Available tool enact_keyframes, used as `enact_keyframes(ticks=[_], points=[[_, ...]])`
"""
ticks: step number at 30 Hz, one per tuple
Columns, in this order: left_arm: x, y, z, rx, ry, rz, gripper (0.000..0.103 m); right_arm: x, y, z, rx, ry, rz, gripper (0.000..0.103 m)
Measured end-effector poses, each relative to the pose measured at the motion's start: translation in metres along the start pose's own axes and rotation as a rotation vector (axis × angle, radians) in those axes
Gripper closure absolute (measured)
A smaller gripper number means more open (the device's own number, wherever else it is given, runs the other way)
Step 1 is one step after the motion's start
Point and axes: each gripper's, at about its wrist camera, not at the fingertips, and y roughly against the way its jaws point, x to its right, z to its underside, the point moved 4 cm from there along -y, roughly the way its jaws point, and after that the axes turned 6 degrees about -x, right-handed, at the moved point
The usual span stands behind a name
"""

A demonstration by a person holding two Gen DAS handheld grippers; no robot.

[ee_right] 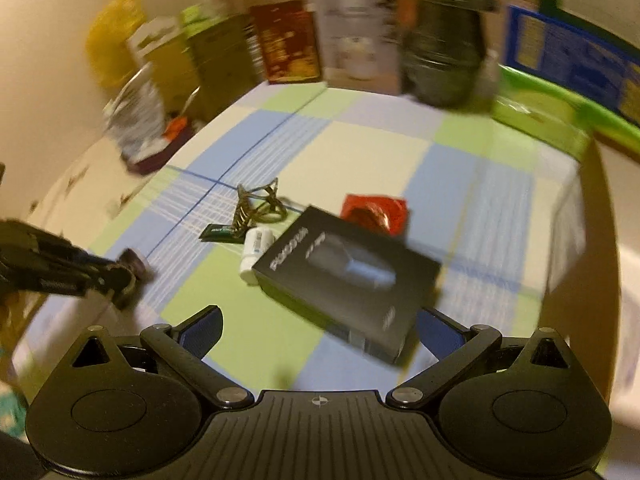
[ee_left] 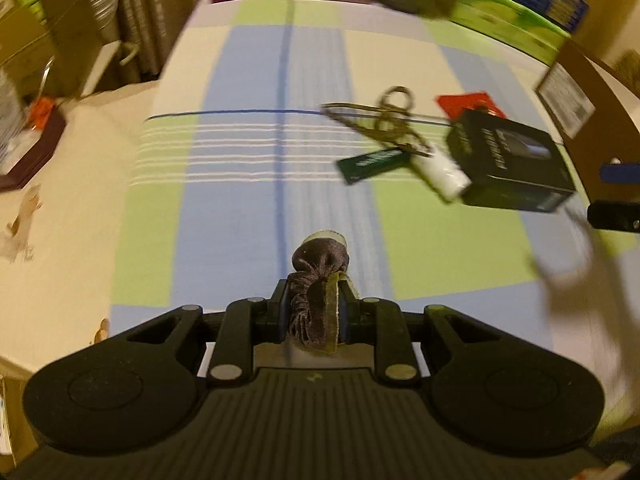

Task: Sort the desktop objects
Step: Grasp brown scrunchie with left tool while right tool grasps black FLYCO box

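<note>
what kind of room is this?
Probably a home, maybe a dining or living room: a table with a checked cloth, packaged boxes stacked along its far edge against curtains, and small household items like a black product box.

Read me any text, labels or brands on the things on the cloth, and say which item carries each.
Nothing reads for sure; both views are motion-blurred.
Black box: large pale lettering along one edge, letters not legible.
Green tag: a white word, too blurred.
White tube: bluish print, too small.
Red packet: no text visible.
Boxes at the back: print smeared, unreadable.
</note>
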Motion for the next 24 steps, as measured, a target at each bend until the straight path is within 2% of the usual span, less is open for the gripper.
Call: enact_keyframes(ticks=[2, 4, 7, 11, 15, 24], points=[[-0.008, 0.001, 0.000, -0.001, 0.027, 0.000, 0.083, 0.007, -0.010, -0.013, -0.014, 0.031, -0.010, 0.011], [-0.012, 0.002, 0.000, -0.001, 0.046, 0.003, 0.083, 0.018, -0.022, -0.023, -0.035, 0.015, -0.028, 0.035], [-0.012, 0.003, 0.003, 0.001, 0.056, 0.002, 0.083, 0.039, -0.041, -0.035, -0.055, -0.048, -0.020, 0.048], [-0.013, 0.003, 0.003, 0.000, 0.061, 0.003, 0.082, 0.059, -0.053, -0.043, -0.059, -0.112, -0.019, 0.051], [-0.014, 0.001, 0.003, -0.005, 0.062, 0.005, 0.081, 0.063, -0.053, -0.038, -0.113, -0.137, -0.110, 0.051], [-0.013, -0.001, 0.000, -0.016, 0.053, 0.004, 0.080, 0.016, -0.028, 0.007, -0.178, -0.053, -0.178, 0.050]])
